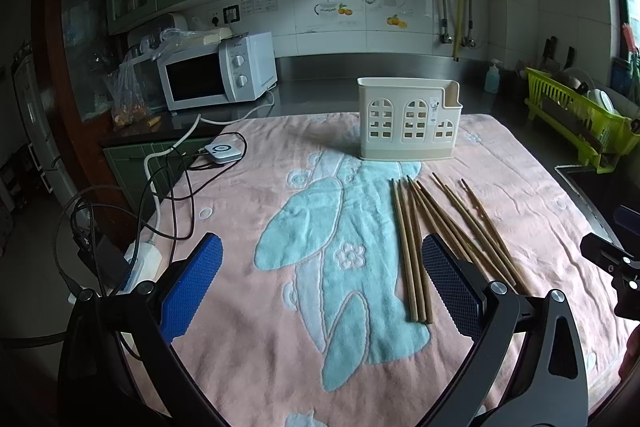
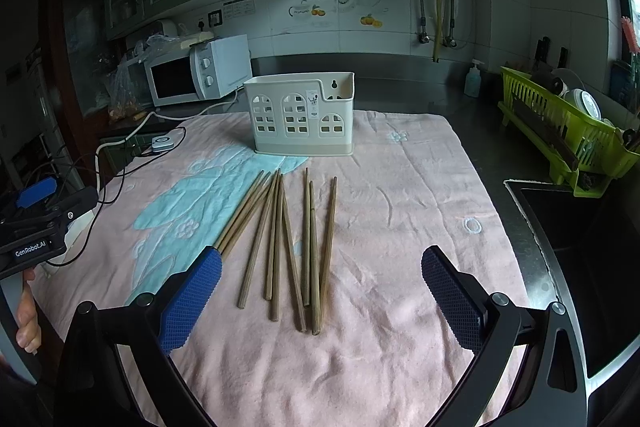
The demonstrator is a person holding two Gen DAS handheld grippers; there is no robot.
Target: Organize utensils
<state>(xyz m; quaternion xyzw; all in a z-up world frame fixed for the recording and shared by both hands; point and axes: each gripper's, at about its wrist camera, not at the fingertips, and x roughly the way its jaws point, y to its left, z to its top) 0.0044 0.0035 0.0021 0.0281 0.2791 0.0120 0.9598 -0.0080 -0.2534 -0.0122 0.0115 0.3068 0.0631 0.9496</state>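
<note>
The left gripper (image 1: 320,287) has two black, angular arms, each tipped with a blue rubber pad (image 1: 192,287) bearing a fine knobbed grid texture. Round silver screws (image 1: 499,287) sit at the arm joints, and the outer links have triangular cut-outs. The right gripper (image 2: 322,293) is built the same way: black arms, blue textured pads (image 2: 452,301), silver screws (image 2: 499,299). Seen from the right wrist, the left gripper's black housing carries white "GenRobot.AI" lettering (image 2: 30,249) and a blue part on top.
</note>
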